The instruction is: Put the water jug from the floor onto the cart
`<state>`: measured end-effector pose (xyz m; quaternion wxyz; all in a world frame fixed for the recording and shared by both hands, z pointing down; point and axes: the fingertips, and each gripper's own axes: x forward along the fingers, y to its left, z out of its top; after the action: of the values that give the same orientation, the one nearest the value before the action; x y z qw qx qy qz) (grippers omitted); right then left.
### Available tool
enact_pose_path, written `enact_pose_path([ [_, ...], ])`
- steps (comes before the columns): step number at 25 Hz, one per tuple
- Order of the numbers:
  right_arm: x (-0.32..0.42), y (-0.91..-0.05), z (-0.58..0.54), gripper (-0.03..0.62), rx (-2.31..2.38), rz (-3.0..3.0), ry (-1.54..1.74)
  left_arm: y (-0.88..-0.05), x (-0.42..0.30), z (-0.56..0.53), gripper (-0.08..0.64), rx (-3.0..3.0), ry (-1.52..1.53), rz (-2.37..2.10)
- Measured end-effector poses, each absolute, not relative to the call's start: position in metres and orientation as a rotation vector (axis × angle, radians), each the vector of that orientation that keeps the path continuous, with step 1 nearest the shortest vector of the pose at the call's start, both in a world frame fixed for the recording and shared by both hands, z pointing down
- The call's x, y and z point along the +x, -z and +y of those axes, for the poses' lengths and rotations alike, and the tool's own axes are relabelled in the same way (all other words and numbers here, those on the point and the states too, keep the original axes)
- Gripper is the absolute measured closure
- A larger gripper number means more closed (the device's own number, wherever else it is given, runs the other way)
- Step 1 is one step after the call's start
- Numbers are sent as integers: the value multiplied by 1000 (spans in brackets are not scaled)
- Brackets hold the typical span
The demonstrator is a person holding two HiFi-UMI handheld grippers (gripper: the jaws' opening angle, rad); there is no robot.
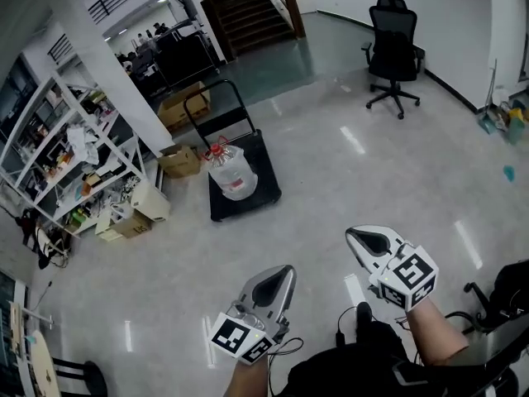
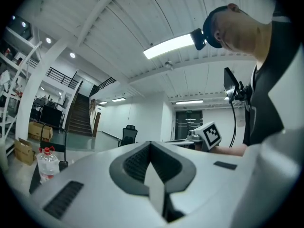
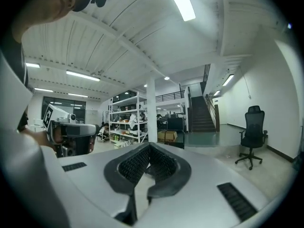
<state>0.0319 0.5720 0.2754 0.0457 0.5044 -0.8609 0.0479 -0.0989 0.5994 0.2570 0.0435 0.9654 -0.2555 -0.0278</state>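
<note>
Here the water jug (image 1: 232, 172) stands upright on the deck of the cart (image 1: 264, 176), off the floor, so the placing step reads as done. Your left gripper (image 1: 277, 281) and right gripper (image 1: 368, 240) both hang well apart from the cart, near your body; each has its fingers closed together on nothing. Judged from this, no handling remains.

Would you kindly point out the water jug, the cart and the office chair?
water jug (image 1: 232, 174), head view, its clear body.
cart (image 1: 266, 182), head view, bare deck right of the jug.
office chair (image 1: 393, 35), head view, its backrest.
</note>
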Motion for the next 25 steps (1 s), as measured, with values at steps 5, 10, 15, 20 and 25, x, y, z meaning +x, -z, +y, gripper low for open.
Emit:
enact_pose_path([
  [5, -14, -284, 643, 589, 1616, -2549, -149, -265, -153, 669, 568, 2985, 84, -723],
  [10, -55, -283, 705, 591, 1611, -2502, -146, -260, -194, 718, 568, 2984, 93, -701],
  [15, -54, -282, 756, 589, 1618, -2483, -169, -257, -197, 770, 568, 2977, 103, -693],
  [20, -42, -276, 790, 591, 1619, -2517, -146, -256, -186, 805, 568, 2964, 85, -731],
  [25, -2, -277, 838, 591, 1569, -2540, -145, -250, -142, 846, 568, 2958, 78, -763],
])
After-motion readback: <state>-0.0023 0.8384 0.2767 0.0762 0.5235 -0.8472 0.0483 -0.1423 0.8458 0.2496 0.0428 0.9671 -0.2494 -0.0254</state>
